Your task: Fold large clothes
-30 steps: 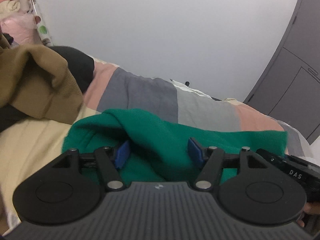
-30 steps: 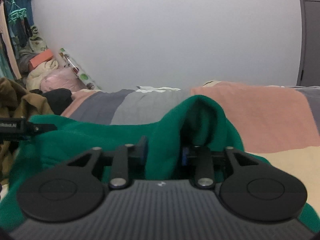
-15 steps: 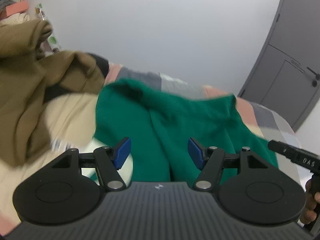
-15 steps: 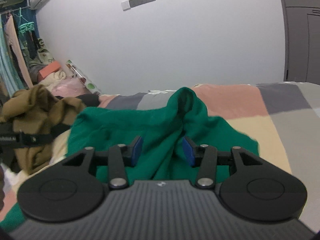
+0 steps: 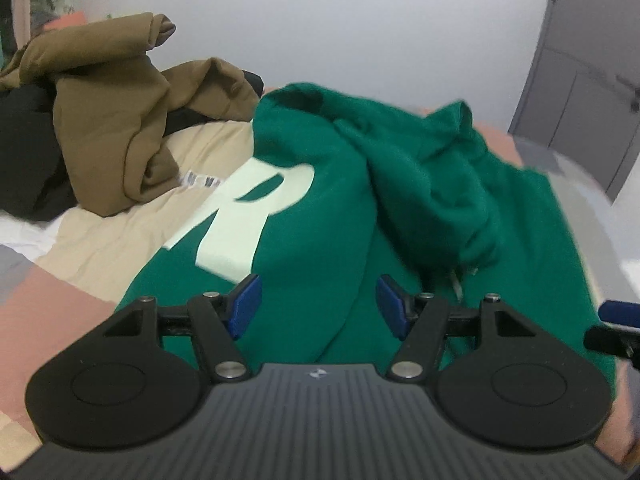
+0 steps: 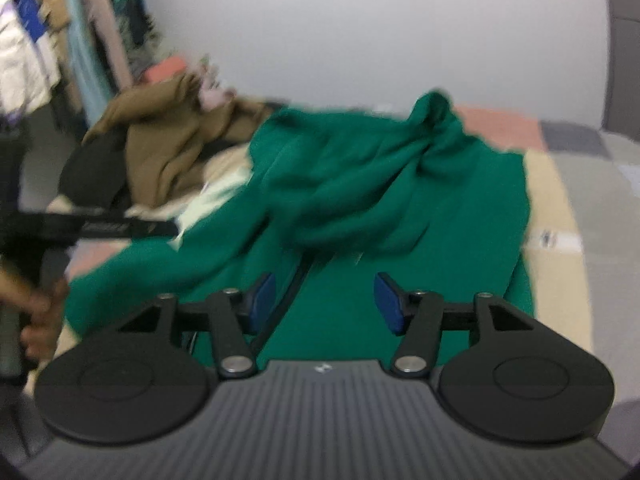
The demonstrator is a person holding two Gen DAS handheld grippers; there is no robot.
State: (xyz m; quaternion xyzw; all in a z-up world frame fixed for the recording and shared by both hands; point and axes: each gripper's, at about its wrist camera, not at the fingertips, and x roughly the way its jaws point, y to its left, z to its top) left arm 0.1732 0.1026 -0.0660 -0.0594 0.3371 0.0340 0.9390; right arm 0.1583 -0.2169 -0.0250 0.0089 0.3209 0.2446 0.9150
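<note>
A large green sweatshirt with a pale printed letter lies spread on the bed, its hood and upper part bunched in a heap toward the far side. It also shows in the right wrist view, blurred. My left gripper is open and empty, above the near hem of the sweatshirt. My right gripper is open and empty, above the same garment. The tip of the other gripper shows at the right edge of the left wrist view and at the left of the right wrist view.
A brown garment lies heaped on black clothes at the far left of the bed. The patchwork bedspread is cream, pink and grey. A grey wardrobe door stands at the right. Hanging clothes are at the left.
Both grippers have let go of the green sweatshirt, opened and pulled back and up. The sweatshirt has dropped onto the bed and now lies spread out with its printed letter showing.
</note>
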